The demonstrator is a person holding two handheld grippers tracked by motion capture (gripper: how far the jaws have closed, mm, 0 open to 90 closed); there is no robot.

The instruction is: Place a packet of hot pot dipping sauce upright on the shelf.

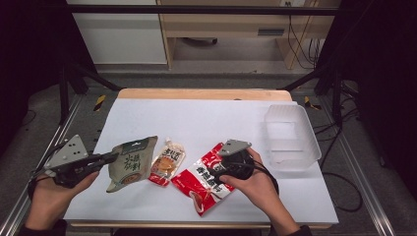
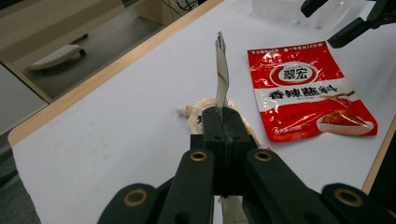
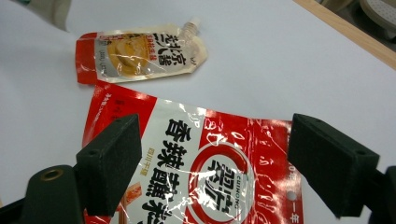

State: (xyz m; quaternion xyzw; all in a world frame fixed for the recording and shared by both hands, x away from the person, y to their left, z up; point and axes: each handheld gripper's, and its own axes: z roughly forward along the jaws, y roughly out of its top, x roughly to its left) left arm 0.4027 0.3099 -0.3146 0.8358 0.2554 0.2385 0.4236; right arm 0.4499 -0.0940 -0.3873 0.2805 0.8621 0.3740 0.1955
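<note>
Green pouch [image 1: 130, 164] is clamped edge-on by left fingers [image 2: 223, 122] for lifting; right fingers [image 3: 116, 158], held apart, straddle red pouch [image 3: 205, 168].

At the lower left of the high view, the left hand [image 1: 49, 196] carries the left gripper [image 1: 112, 157], pointed toward the frame's centre with its jaws pressed together on a thin edge. At lower centre-right, the right hand [image 1: 255, 184] holds the right gripper [image 1: 216, 173], its jaws spread wide apart and gripping nothing.
</note>
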